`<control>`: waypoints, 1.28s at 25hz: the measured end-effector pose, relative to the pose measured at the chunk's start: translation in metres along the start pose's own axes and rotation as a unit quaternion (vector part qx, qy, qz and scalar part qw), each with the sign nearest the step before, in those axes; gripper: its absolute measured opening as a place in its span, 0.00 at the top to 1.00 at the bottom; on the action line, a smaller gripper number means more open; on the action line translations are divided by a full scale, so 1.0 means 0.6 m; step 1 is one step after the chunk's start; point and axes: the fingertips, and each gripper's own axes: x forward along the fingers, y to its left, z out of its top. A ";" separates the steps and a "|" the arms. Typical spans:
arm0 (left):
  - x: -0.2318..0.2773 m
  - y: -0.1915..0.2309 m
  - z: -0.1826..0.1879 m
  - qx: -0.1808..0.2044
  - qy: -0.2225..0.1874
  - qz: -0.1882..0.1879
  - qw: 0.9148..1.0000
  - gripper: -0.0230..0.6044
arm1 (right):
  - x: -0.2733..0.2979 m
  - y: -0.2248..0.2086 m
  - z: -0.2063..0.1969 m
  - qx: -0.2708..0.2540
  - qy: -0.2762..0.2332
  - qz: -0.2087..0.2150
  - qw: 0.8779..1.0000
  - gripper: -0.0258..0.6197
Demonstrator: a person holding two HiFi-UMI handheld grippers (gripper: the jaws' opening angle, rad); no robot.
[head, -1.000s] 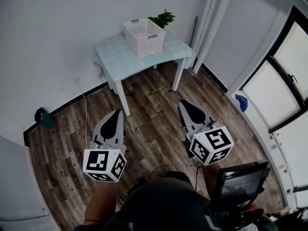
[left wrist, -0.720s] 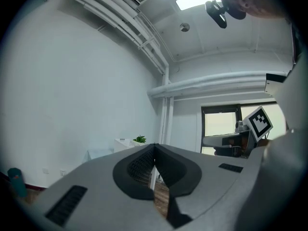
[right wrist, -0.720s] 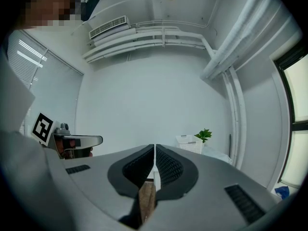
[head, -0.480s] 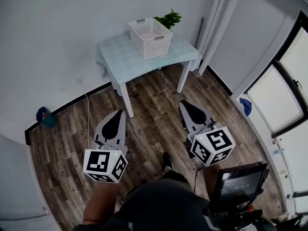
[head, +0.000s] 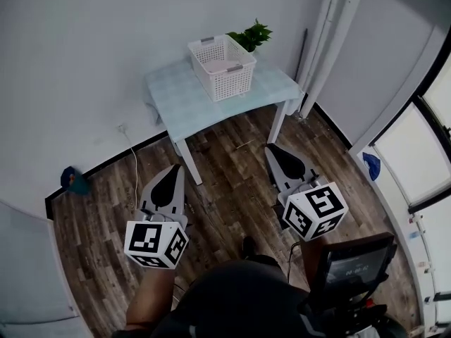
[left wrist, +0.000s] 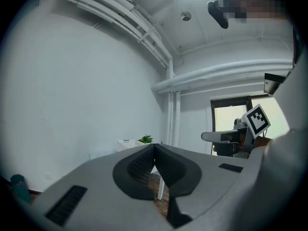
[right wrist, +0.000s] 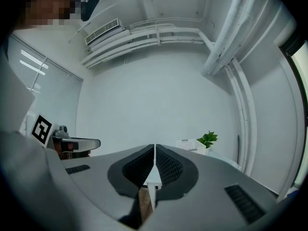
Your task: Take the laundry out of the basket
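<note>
There was one small table (head: 184, 98), one white basket (head: 213, 76), one green plant (head: 252, 35) and one white cord (head: 134, 166). There were two blue things: left blue thing (head: 74, 181), right blue thing (head: 372, 166). There were two grippers: left gripper (head: 175, 169), right gripper (head: 272, 150).

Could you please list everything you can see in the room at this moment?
Table: one, pale blue top, by the wall.
Basket: one, white, on the table.
Plant: one, green, behind the basket.
Blue object: one, floor by left wall.
Second blue object: one, right, by the window.
Cable: one, white, along the floor.
Screen: one, dark, lower right.
Left gripper: one, grey, fingers shut, empty.
Right gripper: one, grey, fingers shut, empty.
</note>
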 end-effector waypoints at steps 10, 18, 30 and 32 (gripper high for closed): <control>0.133 -0.020 0.007 0.006 0.011 0.017 1.000 0.95 | 0.059 -0.121 0.010 0.000 -0.001 0.025 1.000 0.93; 0.225 -0.037 0.009 0.011 0.018 0.029 0.999 0.95 | 0.099 -0.211 0.018 0.002 0.000 0.042 0.999 0.93; 0.325 0.040 -0.004 -0.004 0.027 0.023 0.999 0.95 | 0.206 -0.257 -0.002 0.006 0.015 0.027 0.999 0.93; 0.348 0.063 -0.003 -0.005 0.027 0.015 1.000 0.95 | 0.234 -0.259 -0.001 0.002 0.017 0.022 1.000 0.93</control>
